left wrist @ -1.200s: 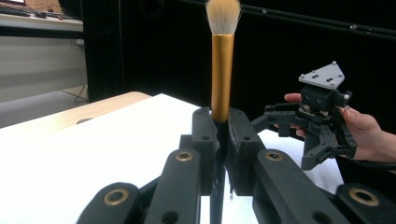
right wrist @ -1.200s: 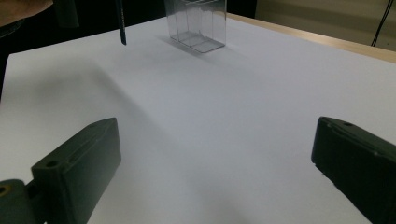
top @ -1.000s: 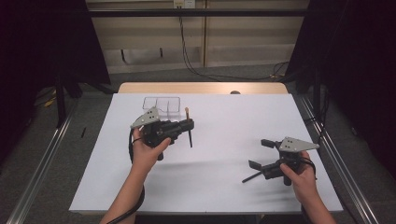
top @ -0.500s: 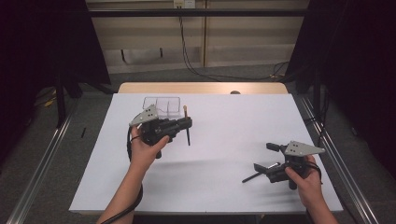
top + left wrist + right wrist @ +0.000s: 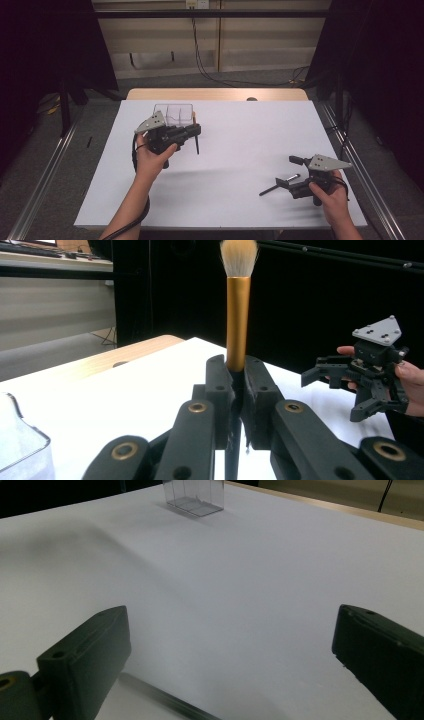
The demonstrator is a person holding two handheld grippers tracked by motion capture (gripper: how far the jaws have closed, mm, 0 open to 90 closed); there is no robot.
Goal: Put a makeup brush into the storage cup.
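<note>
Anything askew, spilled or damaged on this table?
Nothing stands out. The left gripper holds a gold-handled makeup brush upright, clamped between its fingers. The clear organizer box stands upright on the white table. A dark slim tool lies flat by the open right gripper. No spill or breakage shows.

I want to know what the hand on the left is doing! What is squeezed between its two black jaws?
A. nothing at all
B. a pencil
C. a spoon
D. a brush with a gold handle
D: in the left gripper view the left gripper has its jaws shut on a makeup brush with a gold handle and pale bristles.
</note>
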